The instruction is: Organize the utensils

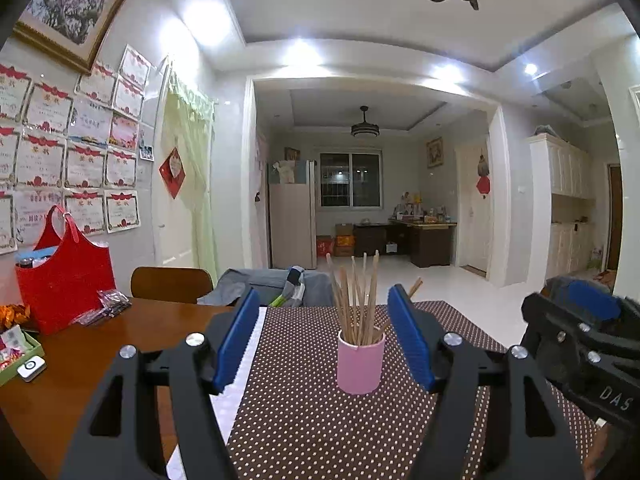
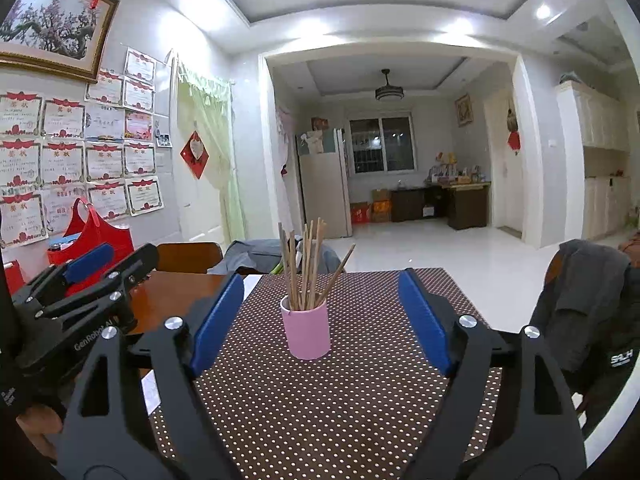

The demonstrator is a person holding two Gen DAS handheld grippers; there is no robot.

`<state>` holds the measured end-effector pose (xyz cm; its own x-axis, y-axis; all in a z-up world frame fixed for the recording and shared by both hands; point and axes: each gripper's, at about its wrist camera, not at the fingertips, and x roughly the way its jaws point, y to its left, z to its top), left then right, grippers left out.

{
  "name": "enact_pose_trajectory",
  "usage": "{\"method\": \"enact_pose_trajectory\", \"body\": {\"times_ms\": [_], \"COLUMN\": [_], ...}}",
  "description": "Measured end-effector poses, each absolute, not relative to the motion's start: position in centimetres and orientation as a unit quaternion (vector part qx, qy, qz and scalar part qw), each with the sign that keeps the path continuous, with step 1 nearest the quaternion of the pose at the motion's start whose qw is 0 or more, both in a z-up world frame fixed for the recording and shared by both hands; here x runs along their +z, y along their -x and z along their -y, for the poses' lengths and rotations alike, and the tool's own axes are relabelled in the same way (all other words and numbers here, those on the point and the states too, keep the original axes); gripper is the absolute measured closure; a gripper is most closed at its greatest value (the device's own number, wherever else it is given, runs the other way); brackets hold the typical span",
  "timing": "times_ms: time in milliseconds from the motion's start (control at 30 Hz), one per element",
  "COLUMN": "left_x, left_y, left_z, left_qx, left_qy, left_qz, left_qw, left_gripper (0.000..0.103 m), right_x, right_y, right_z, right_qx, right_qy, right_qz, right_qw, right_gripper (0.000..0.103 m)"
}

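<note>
A pink cup [image 1: 361, 364] [image 2: 306, 333] stands upright on the brown dotted mat [image 1: 320, 420] [image 2: 320, 400]. Several wooden chopsticks [image 1: 356, 300] [image 2: 306, 266] stick up out of it, fanned apart. My left gripper [image 1: 325, 308] is open, its blue pads wide apart, and the cup sits beyond and between them without contact. My right gripper [image 2: 322, 292] is open too, with the cup ahead in its gap, untouched. Each gripper shows at the edge of the other's view: the right one [image 1: 580, 320], the left one [image 2: 100, 268].
A red felt bag [image 1: 64, 280] [image 2: 96, 236], small packets [image 1: 108, 304] and a green tray [image 1: 16, 352] lie on the wooden table [image 1: 120, 344] at the left. A chair back [image 1: 172, 284] stands behind the table. A dark jacket [image 2: 592, 304] hangs at the right.
</note>
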<state>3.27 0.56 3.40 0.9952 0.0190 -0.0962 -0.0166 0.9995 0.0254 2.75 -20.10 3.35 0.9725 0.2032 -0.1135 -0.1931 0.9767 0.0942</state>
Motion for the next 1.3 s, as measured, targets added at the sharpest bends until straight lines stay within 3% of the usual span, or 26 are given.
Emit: {"method": "enact_pose_trajectory", "body": {"times_ms": [400,600,1300], "left_x": [3.7,3.8,3.5], "left_y": [0.1,0.7,0.9], "left_z": [0.1,-0.1,0.5], "left_qx": [0.003,0.006,0.006], "left_qy": [-0.011,-0.006,-0.017], "left_qz": [-0.031,-0.018,-0.021], "left_qw": [0.999,1.000,1.000], "left_gripper": [0.037,0.029,0.027], "right_x": [3.0,2.8,2.5], "right_y": [0.2,0.4,0.6], "right_z": [20.2,20.4,20.2], "right_qx": [0.079,0.079,0.084], "right_qy": [-0.027,-0.027,-0.024], "right_qz": [-0.033,-0.033,-0.035], "right_qw": [0.996,0.996,0.996], "right_gripper": [0.018,0.017,0.017]}}
